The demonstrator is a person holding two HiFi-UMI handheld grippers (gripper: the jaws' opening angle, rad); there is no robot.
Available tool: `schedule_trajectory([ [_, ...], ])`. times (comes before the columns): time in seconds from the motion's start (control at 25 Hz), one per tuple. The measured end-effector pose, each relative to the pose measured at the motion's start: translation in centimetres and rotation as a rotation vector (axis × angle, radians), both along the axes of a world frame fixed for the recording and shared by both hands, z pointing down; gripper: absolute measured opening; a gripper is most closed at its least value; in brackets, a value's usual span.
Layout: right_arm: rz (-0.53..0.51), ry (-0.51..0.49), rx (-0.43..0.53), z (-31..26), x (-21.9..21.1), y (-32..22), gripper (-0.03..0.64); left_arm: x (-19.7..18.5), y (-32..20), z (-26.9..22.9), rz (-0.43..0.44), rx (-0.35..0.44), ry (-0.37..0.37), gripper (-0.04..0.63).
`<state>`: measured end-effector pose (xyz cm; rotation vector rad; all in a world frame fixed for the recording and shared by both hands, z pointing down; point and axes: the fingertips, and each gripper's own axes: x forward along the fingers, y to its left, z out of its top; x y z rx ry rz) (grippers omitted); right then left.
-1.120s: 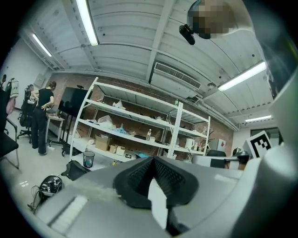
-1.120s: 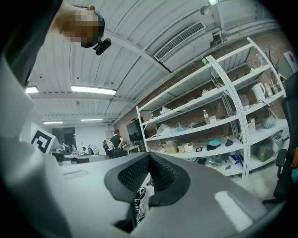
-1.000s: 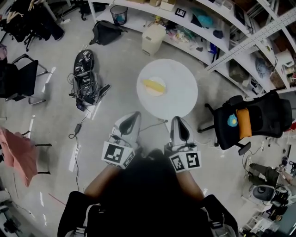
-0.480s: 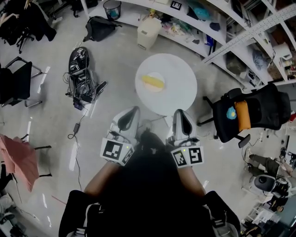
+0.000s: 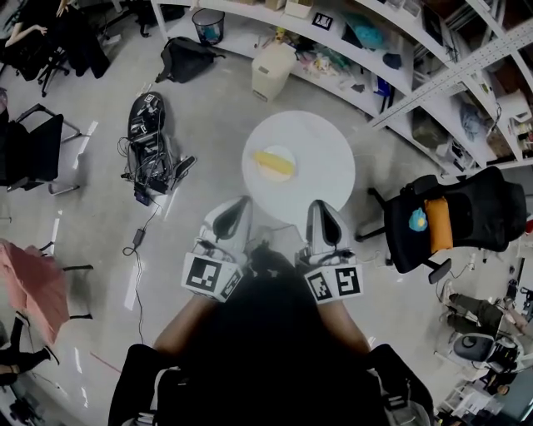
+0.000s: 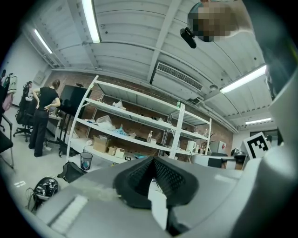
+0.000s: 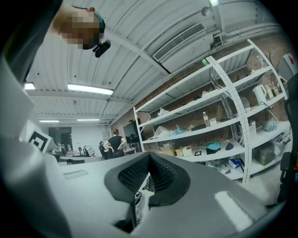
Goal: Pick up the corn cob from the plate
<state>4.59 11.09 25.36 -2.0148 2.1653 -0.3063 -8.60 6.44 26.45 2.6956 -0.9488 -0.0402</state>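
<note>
Item one, my left gripper (image 5: 240, 205): jaws clenched, the dark ribbed pads (image 6: 139, 174) meeting at their tips in the left gripper view, nothing between them; held level, its marker cube (image 5: 211, 277) nearest my body.

Item two, my right gripper (image 5: 320, 206): jaws likewise closed tight, pads (image 7: 132, 172) together in the right gripper view, empty; held level beside the left one, its own marker cube (image 5: 333, 285) at the rear.

Item three, round white table (image 5: 325, 154): directly ahead of both grippers; in the head view their tips come up to its near edge, the left at its left side, the right overlapping the rim.

Item four, plate (image 5: 284, 176): pale, on the left half of the table top, well apart from both grippers.

Item five, corn cob (image 5: 274, 162): yellow, lying across the plate, untouched.

Item six, surroundings on the floor: black office chair (image 5: 466, 208) to the right of the table, an orange and blue item on its seat; tangle of black gear and cables (image 5: 151, 137) to the left; black bag (image 5: 188, 58), wire bin (image 5: 208, 25) and white container (image 5: 275, 71) beyond; pink cloth (image 5: 35, 287) at far left.

Item seven, white shelving (image 5: 391, 50): curving behind the table, stocked with boxes and oddments; also seen ahead in both gripper views, with a person (image 6: 44, 116) standing at the far left of the left gripper view.
</note>
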Motion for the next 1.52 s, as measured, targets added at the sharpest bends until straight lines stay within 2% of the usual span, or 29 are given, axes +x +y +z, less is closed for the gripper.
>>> schedule_trajectory([
  [0.44, -0.038, -0.035, -0.001, 1.2, 3.2, -4.3, 0.008, 3.3, -4.2, 0.9, -0.047, -0.018, -0.027, 0.002],
  [0.84, -0.083, -0.085, -0.005, 1.9, 6.6, -6.6, 0.009, 6.7, -5.7, 1.5, -0.086, -0.025, -0.059, 0.002],
  [1.52, -0.044, -0.083, -0.092, 6.1, 7.6, -11.4, 0.009, 7.5, -11.1, 5.2, -0.056, -0.096, -0.081, 0.002],
])
